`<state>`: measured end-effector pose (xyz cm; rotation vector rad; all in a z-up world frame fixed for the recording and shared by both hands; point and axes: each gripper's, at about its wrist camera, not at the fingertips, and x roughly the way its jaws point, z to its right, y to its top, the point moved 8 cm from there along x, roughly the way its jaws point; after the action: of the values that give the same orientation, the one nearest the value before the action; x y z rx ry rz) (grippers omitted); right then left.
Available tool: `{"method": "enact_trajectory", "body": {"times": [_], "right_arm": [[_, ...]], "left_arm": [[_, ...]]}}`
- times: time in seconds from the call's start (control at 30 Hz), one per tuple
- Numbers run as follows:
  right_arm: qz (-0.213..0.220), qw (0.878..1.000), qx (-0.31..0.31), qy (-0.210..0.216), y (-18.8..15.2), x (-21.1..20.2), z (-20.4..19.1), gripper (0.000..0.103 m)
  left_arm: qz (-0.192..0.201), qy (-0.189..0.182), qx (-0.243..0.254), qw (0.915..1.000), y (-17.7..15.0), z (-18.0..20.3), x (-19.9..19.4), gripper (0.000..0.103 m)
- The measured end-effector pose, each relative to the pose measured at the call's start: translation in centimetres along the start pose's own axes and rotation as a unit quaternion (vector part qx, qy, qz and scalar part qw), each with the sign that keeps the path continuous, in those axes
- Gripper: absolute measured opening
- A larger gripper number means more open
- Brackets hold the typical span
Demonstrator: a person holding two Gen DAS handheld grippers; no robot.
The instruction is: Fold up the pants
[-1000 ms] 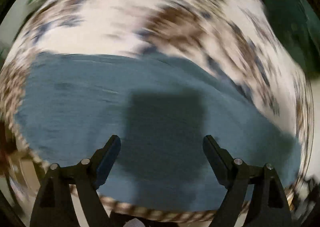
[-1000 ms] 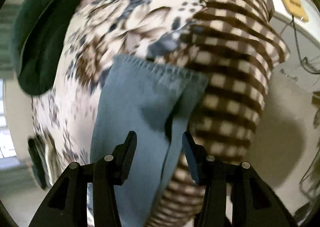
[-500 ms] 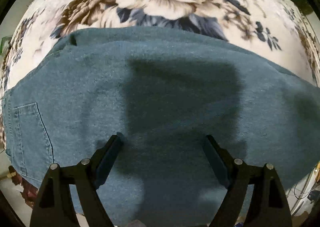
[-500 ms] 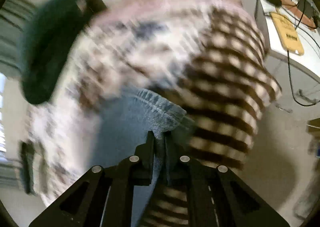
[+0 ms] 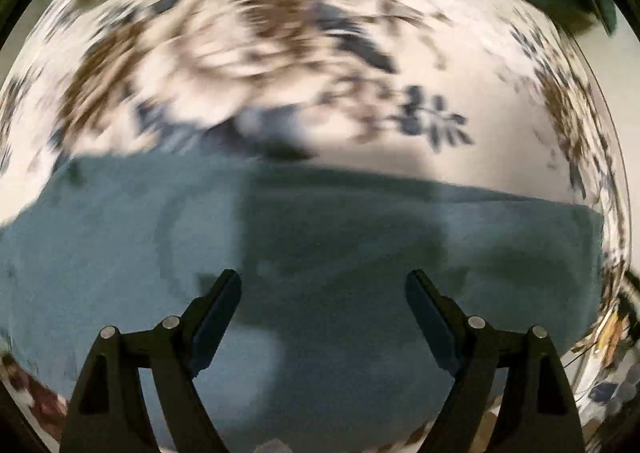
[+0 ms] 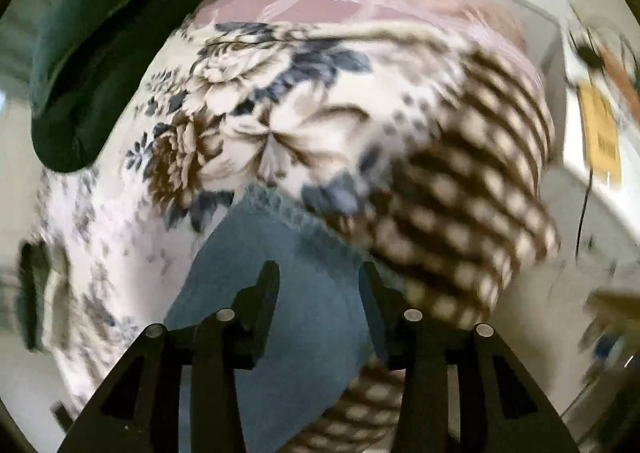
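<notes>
Pants: we saw the blue pants (image 5: 320, 253) lying flat on the flowered blanket (image 5: 460, 65), one frayed leg end (image 6: 280, 237) near its brown checked border (image 6: 460, 221).
Left tongs: our left gripper (image 5: 322, 289) hung over the cloth, jaws spread wide, nothing between them.
Right tongs: our right gripper (image 6: 318, 285) had just been opening; the leg end lay below, seemingly released, though blur hid contact.
Background: a green cushion (image 6: 100, 65) sat beyond the blanket.
</notes>
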<state>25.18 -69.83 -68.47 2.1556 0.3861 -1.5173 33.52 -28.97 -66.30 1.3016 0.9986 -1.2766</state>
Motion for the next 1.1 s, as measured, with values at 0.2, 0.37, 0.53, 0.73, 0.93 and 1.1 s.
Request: {"method": "enact_trajectory", "body": {"times": [0.2,0.37,0.53,0.73,0.93,1.1], "right_arm": [[-0.069,0.994,-0.084,-0.012,4.0,6.0,-3.1,0.045],[-0.094,0.987,-0.127,-0.009,4.6,9.0,-5.1,0.017],[-0.012,0.985,-0.169,-0.026,5.4,6.2,-6.5,0.003],[-0.063,0.984,-0.163,-0.024,5.0,8.1,-6.3,0.013],[-0.054,0.995,-0.077,0.034,3.7,2.6,-1.5,0.046],[-0.096,0.992,-0.002,0.087,-2.6,1.6,3.2,0.05]], "left_arm": [[-0.003,0.049,0.046,0.9978,2.8,3.0,4.5,0.091],[0.006,0.045,0.047,0.9979,2.5,3.1,4.4,0.092],[0.006,0.032,0.045,0.9984,3.0,0.5,3.4,0.092],[0.004,0.035,0.04,0.9986,3.2,-1.5,1.7,0.092],[0.015,-0.006,0.024,0.9996,0.3,-2.1,-2.5,0.092],[-0.022,-0.04,0.004,0.999,-3.5,-2.8,-1.0,0.092]]}}
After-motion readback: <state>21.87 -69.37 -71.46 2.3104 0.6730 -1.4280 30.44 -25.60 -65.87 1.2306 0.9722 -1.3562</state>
